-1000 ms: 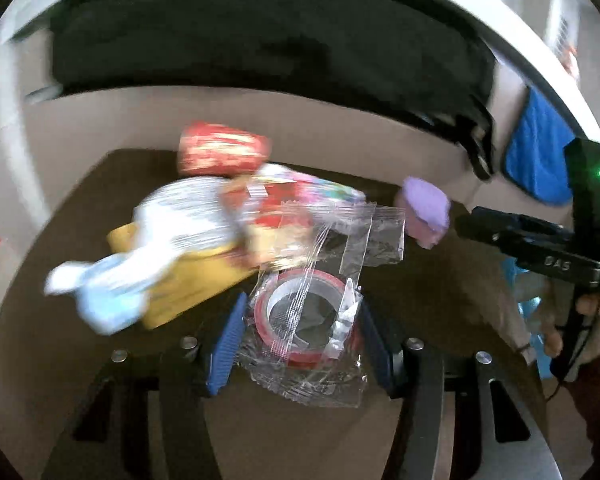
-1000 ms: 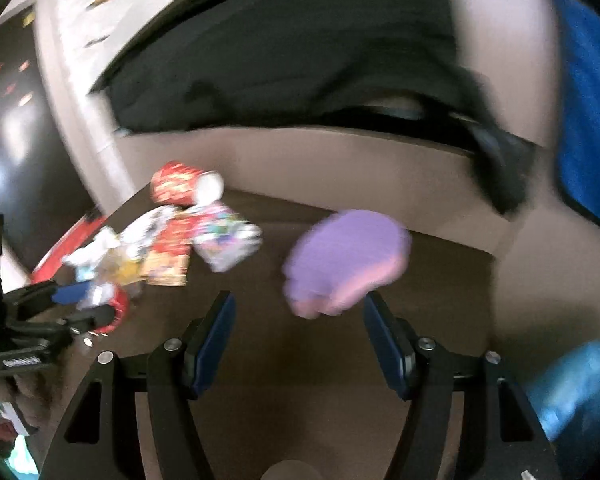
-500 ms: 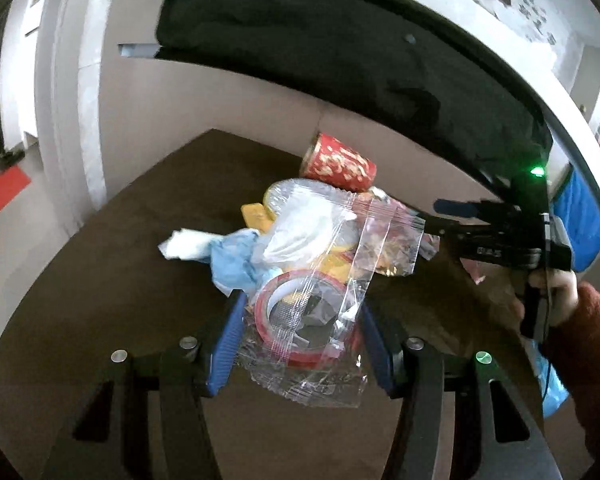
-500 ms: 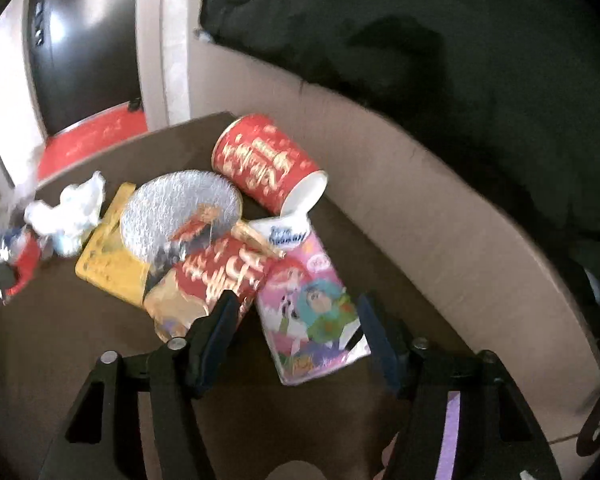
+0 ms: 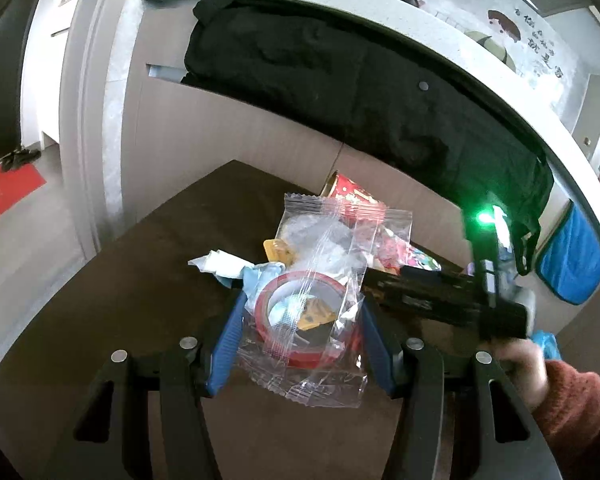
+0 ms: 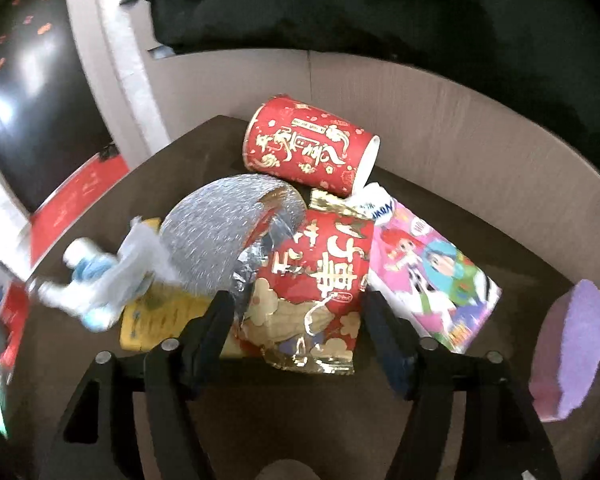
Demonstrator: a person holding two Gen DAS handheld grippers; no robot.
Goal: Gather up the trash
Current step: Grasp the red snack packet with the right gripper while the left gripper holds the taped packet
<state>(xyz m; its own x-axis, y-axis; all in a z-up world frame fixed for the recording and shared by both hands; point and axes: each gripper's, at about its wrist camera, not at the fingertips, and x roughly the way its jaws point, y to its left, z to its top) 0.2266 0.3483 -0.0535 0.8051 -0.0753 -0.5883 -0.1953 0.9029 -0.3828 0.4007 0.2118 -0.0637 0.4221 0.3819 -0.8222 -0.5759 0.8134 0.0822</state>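
Note:
My left gripper [image 5: 300, 340] is shut on a clear plastic bag with a red tape roll [image 5: 300, 316] inside, held above the dark table [image 5: 120, 300]. Behind it lies the trash pile: a white and blue tissue [image 5: 228, 266] and a red paper cup [image 5: 352, 196]. My right gripper [image 6: 296, 332] is open, its fingers on either side of a red and gold snack packet [image 6: 316, 280]. Around it lie the red paper cup [image 6: 308, 150] on its side, a silver foil lid [image 6: 224, 232], a pink cartoon packet [image 6: 428, 276], a yellow packet [image 6: 156, 320] and the tissue [image 6: 104, 276].
A purple sponge [image 6: 572, 344] lies at the table's right. A beige wall panel [image 6: 440, 120] stands right behind the table, with a black cloth [image 5: 340, 68] hanging over the counter above. A blue cloth [image 5: 572, 260] hangs at the right. The right gripper's body [image 5: 448, 300] crosses the left wrist view.
My right gripper swung left from the purple sponge to the trash pile and closed in around the red and gold packet. My left gripper kept the bagged tape roll and pulled back.

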